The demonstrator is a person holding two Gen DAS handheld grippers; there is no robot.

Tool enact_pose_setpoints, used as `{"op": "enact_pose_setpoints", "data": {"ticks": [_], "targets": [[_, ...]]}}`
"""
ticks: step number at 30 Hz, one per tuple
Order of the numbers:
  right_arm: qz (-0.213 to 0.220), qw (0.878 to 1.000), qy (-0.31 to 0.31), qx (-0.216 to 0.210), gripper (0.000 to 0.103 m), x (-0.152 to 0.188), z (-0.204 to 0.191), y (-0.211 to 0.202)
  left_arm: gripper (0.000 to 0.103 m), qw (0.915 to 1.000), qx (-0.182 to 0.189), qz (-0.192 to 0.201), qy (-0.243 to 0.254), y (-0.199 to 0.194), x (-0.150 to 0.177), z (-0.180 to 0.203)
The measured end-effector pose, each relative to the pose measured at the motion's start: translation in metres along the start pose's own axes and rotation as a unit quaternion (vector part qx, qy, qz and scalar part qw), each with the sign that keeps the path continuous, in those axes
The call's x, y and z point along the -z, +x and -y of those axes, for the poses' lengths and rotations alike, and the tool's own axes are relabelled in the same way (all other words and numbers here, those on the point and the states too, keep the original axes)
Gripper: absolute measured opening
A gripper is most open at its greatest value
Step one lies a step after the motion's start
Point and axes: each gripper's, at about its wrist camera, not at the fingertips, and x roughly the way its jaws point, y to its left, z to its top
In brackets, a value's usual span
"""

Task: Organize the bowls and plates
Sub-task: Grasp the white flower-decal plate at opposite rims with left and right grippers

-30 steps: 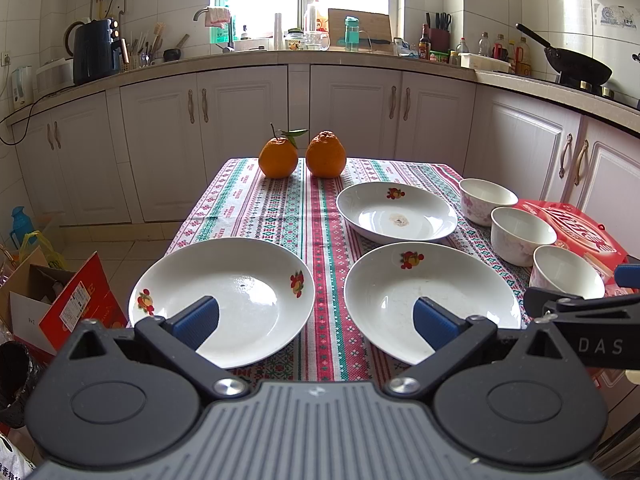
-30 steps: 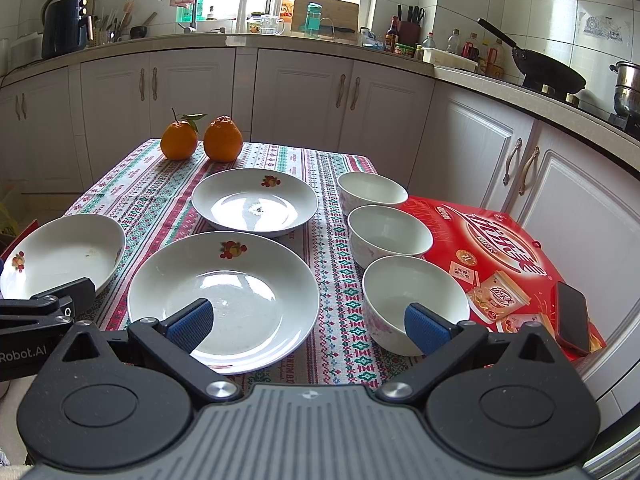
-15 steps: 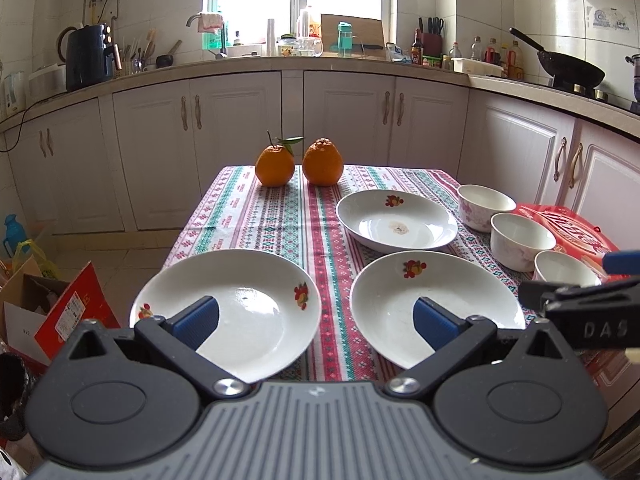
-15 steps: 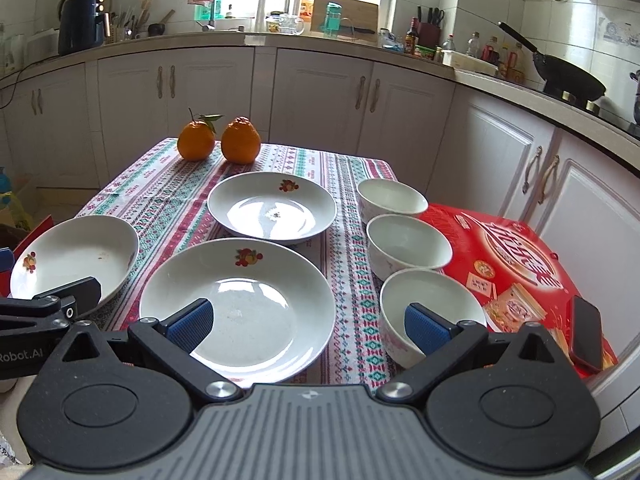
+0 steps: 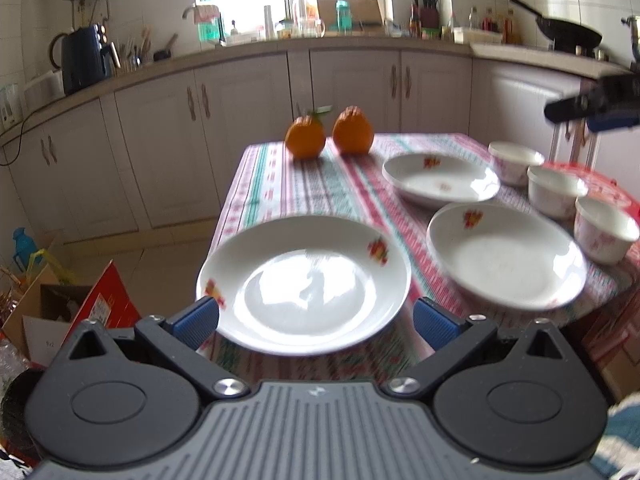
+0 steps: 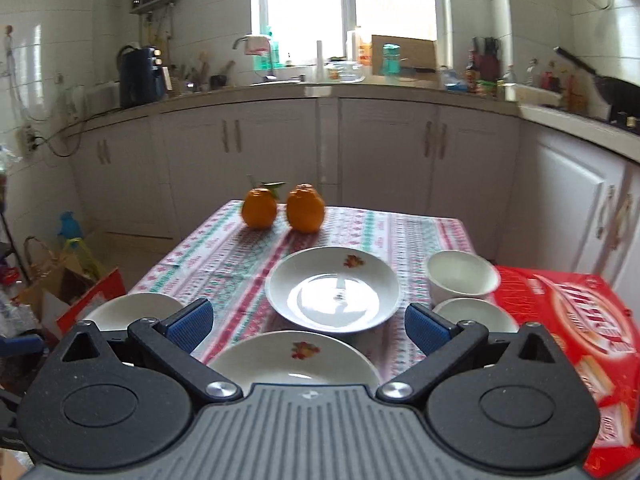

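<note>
Three white flower-printed plates lie on the patterned tablecloth [image 5: 320,188]: a near-left plate [image 5: 304,284], a near-right plate [image 5: 506,256] and a far plate [image 5: 440,178]. Three white bowls [image 5: 556,190] stand in a row along the right. My left gripper [image 5: 316,318] is open, low at the front edge, its blue pads either side of the near-left plate's front rim. My right gripper [image 6: 306,324] is open and raised above the near-right plate [image 6: 294,360], looking at the far plate [image 6: 334,288]. Its tip [image 5: 592,106] shows high in the left wrist view.
Two oranges [image 5: 328,134] sit at the table's far end. A red snack box [image 6: 568,344] lies at the right past the bowls. Cardboard boxes and bags [image 5: 60,304] stand on the floor to the left. White cabinets [image 6: 320,152] and a cluttered counter run behind.
My left gripper has drawn back and shifted left, centring on the near-left plate. My right gripper has risen and swung left, off the bowls and over the plates.
</note>
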Motion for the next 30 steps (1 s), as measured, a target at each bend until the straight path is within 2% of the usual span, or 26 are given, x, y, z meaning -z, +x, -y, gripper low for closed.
{"op": "enact_pose_setpoints", "data": {"ticks": [3,6,14,20,25,30], "targets": [[-0.019,0.999,0.005,-0.032,0.103,-0.002,-0.004,0.013,0.102,0.9997,0.005,-0.025,-0.002,0.011,0.014,-0.009],[-0.035,0.999,-0.003,-0.041,0.103,-0.002,-0.011,0.026,0.102,0.9989,0.013,-0.044,-0.011,0.025,0.023,-0.017],[-0.075,0.996,-0.021,-0.044,0.103,-0.001,-0.023,0.056,0.102,0.9977,0.03,-0.059,-0.012,0.051,0.024,-0.026],[-0.1,0.992,-0.048,-0.063,0.103,-0.007,-0.037,0.081,0.103,0.9968,0.044,-0.064,-0.021,0.061,0.024,-0.036],[-0.127,0.984,-0.07,-0.1,0.103,-0.015,-0.053,0.107,0.103,0.9964,0.059,-0.059,-0.011,0.063,0.023,-0.04],[-0.16,0.971,-0.094,-0.147,0.103,-0.018,-0.072,0.138,0.103,0.9955,0.071,-0.063,-0.001,0.065,0.021,-0.043]]}}
